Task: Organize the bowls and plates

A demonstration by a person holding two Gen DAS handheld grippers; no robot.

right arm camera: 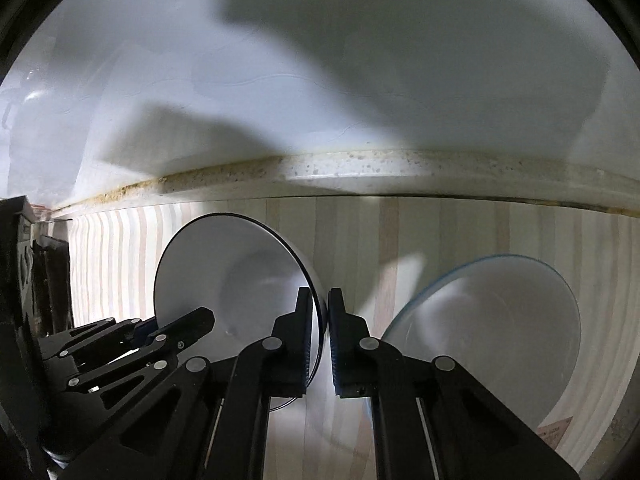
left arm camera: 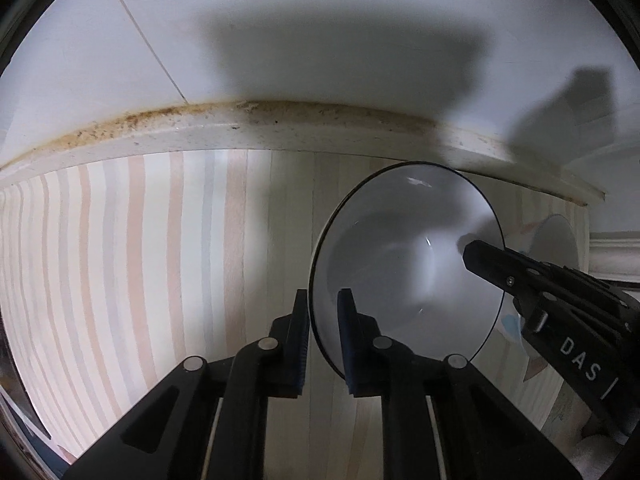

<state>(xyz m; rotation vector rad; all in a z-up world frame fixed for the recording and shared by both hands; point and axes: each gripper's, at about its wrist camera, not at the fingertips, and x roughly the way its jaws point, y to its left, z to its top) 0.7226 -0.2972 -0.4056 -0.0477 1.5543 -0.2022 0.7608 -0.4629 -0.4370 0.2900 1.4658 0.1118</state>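
A white bowl with a thin dark rim (left arm camera: 404, 264) is held tilted above the striped mat. My left gripper (left arm camera: 323, 312) is shut on its left rim, one finger inside and one outside. My right gripper (right arm camera: 320, 312) is shut on the opposite rim of the same bowl (right arm camera: 232, 276); it also shows in the left wrist view (left arm camera: 476, 256) reaching in from the right. A second white bowl with a bluish rim (right arm camera: 492, 328) lies on the mat to the right of my right gripper. A sliver of it shows behind the held bowl in the left wrist view (left arm camera: 556, 240).
A pastel striped mat (left arm camera: 140, 260) covers the counter. A speckled, stained stone ledge (left arm camera: 280, 128) runs along the back, with a white tiled wall (left arm camera: 320, 20) above it. Dark objects (right arm camera: 24, 280) stand at the far left in the right wrist view.
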